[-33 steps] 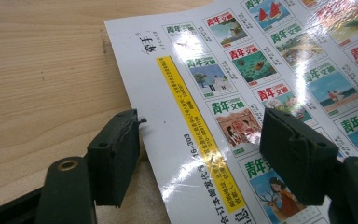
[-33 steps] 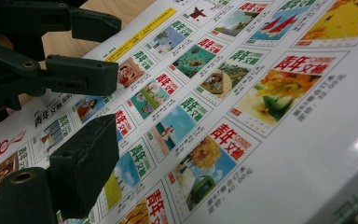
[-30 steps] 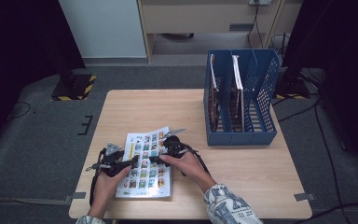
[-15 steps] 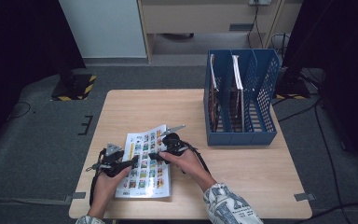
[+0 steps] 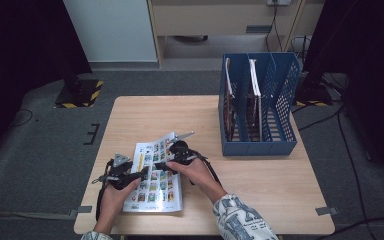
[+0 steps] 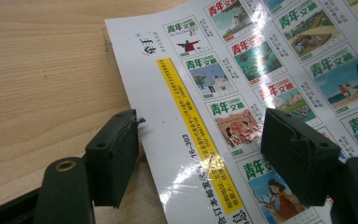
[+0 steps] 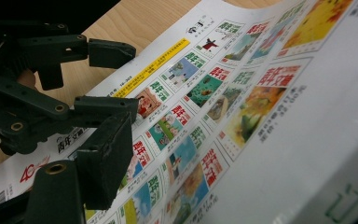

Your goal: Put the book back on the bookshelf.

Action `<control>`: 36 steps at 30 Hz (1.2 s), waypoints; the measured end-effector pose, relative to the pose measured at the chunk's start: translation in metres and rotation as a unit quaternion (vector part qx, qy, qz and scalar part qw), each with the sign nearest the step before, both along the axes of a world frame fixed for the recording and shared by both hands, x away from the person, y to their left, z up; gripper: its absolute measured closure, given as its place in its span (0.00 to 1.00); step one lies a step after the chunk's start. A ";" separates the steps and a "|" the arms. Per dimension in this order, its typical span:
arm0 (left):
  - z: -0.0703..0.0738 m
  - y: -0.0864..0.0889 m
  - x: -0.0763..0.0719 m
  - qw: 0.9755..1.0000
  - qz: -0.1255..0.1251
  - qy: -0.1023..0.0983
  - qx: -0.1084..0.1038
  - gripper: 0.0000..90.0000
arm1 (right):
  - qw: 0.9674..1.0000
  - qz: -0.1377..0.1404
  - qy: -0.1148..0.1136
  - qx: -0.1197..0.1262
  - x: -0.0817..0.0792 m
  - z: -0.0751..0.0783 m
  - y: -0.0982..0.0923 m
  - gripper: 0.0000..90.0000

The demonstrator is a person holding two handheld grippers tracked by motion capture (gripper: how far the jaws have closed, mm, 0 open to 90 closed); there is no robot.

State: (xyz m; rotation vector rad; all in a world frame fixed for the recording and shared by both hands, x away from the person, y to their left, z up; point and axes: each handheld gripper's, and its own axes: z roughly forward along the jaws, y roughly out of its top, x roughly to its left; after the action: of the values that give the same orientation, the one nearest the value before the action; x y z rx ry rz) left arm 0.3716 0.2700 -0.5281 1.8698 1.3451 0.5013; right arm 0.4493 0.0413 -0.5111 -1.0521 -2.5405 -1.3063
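A magazine (image 5: pixel 152 175) lies flat on the table, its cover (image 6: pixel 242 70) printed with rows of small pictures. My left gripper (image 5: pixel 141 174) stands open across the magazine's left edge (image 6: pixel 200 140), one jaw over bare wood and the other over the cover. My right gripper (image 5: pixel 161 164) is at the magazine's upper right part. Its jaws have just been closing. One of its fingers (image 7: pixel 105 158) sits over the cover (image 7: pixel 214 93), which rises close to the camera on the right and hides the other finger. In the right gripper view the left gripper (image 7: pixel 121 79) faces it.
A blue file holder (image 5: pixel 260 100) with a few thin books upright in it stands at the table's far right. The wooden table (image 5: pixel 260 175) has bare room to the right of the hands. Dark floor and cables surround it.
The right gripper has shifted slightly to the left over the magazine. The left gripper and the magazine look unchanged.
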 end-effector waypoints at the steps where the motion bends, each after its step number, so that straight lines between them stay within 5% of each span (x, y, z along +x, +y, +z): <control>1: 0.000 0.000 0.000 1.000 0.000 0.000 0.000 0.30 | 1.000 -0.002 0.007 0.003 0.000 0.000 0.002 0.29; 6: 0.000 0.000 0.000 1.000 0.001 0.000 0.000 0.30 | 1.000 -0.003 0.010 -0.001 -0.001 0.000 0.006 0.29; 11: 0.000 0.001 0.001 1.000 -0.005 0.007 0.001 0.26 | 0.999 -0.033 0.007 -0.012 0.000 0.003 0.005 0.51; 18: 0.002 0.001 0.001 1.000 -0.014 0.007 0.010 0.14 | 0.998 -0.068 -0.008 0.004 0.003 0.010 0.003 0.72; 23: 0.005 0.004 0.001 1.000 -0.018 -0.006 -0.022 0.16 | 0.997 -0.057 -0.046 0.014 0.001 0.022 0.002 0.77; 30: 0.004 -0.004 0.000 0.999 -0.045 -0.003 -0.027 0.16 | 0.992 -0.058 -0.108 0.019 -0.005 0.038 -0.016 0.78; 36: 0.004 -0.011 0.000 0.996 -0.076 0.005 -0.036 0.16 | 0.989 -0.067 -0.128 0.022 -0.005 0.044 -0.031 0.79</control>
State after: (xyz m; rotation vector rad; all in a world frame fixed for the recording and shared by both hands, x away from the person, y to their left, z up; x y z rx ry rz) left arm 0.3718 0.2586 -0.5240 1.9003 1.2001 0.3607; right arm 0.4441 0.0099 -0.4670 -1.1311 -2.6427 -1.6237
